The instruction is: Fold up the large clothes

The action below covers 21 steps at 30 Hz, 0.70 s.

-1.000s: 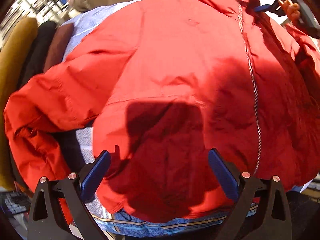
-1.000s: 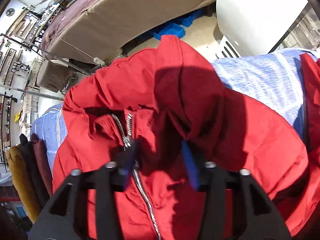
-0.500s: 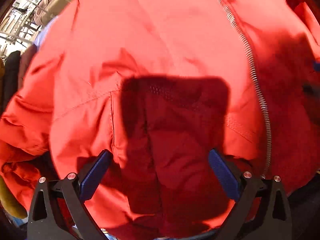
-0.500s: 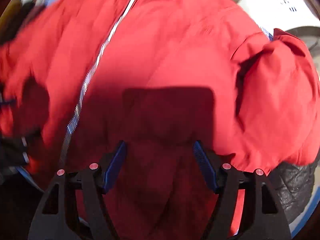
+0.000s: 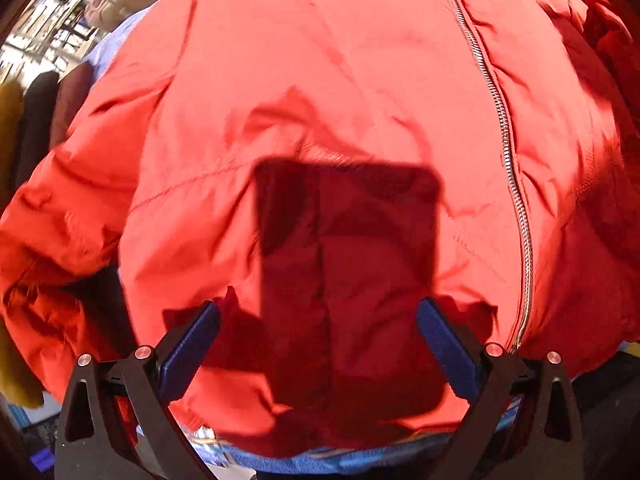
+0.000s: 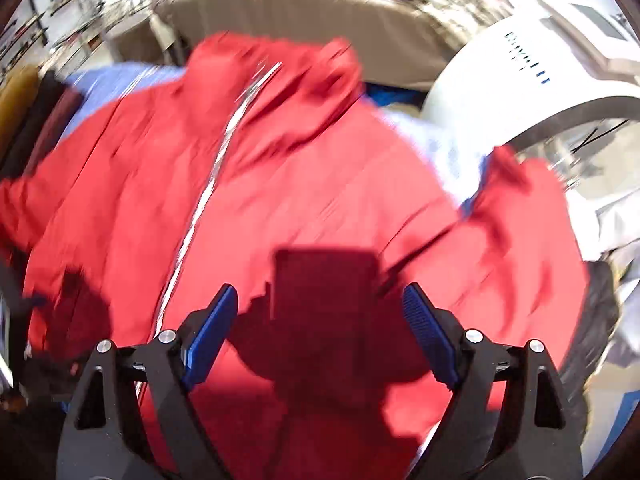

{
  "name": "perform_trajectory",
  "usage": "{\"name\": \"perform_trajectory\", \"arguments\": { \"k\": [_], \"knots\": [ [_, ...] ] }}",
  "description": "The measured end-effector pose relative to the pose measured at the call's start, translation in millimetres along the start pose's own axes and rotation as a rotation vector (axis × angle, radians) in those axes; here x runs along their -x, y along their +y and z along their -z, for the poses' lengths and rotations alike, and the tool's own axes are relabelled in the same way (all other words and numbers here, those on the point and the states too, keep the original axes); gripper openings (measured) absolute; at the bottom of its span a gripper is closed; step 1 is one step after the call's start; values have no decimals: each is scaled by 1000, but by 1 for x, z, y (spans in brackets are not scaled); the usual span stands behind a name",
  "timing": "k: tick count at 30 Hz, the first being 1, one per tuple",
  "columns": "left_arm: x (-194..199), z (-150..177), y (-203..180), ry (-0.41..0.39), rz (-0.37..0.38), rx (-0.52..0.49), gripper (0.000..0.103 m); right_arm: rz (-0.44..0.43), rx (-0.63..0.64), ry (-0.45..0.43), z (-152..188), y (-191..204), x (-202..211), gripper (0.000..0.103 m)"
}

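Jacket (image 5: 320, 100) lies spread, zipper (image 5: 504, 136) up. Left claw (image 5: 318, 344) hangs released above its hem; right claw (image 6: 318, 332), empty, is opening over it.

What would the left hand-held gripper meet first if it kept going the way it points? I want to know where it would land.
Most likely the red jacket: the left hand-held gripper, jaws wide and empty, points at the front panel left of the zipper. How far off is unclear.

Red padded jacket (image 5: 320, 92), spread front-up and rumpled over a blue striped cloth (image 5: 320, 460). Zipped shut along a silver zipper (image 5: 506, 148), collar (image 6: 280, 76) at the far end. One sleeve (image 6: 516, 220) flung out sideways.
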<state>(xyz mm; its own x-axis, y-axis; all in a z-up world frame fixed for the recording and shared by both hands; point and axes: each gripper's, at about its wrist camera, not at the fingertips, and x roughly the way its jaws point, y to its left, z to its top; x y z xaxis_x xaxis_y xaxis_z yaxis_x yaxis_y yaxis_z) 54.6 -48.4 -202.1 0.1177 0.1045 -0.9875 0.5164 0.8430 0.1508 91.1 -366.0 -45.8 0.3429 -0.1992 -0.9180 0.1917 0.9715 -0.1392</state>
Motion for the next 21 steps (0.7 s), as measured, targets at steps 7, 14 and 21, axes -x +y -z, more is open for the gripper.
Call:
{"name": "perform_trajectory", "arguments": {
  "k": [7, 14, 21],
  "knots": [
    [11, 15, 28, -9, -8, 110, 97, 253, -268, 103, -103, -132, -54, 84],
    [7, 18, 43, 18, -14, 145, 97, 295, -416, 326, -83, -187, -120, 77],
    [4, 9, 32, 5, -22, 96, 97, 265, -456, 236, -53, -202, -99, 17]
  ]
}}
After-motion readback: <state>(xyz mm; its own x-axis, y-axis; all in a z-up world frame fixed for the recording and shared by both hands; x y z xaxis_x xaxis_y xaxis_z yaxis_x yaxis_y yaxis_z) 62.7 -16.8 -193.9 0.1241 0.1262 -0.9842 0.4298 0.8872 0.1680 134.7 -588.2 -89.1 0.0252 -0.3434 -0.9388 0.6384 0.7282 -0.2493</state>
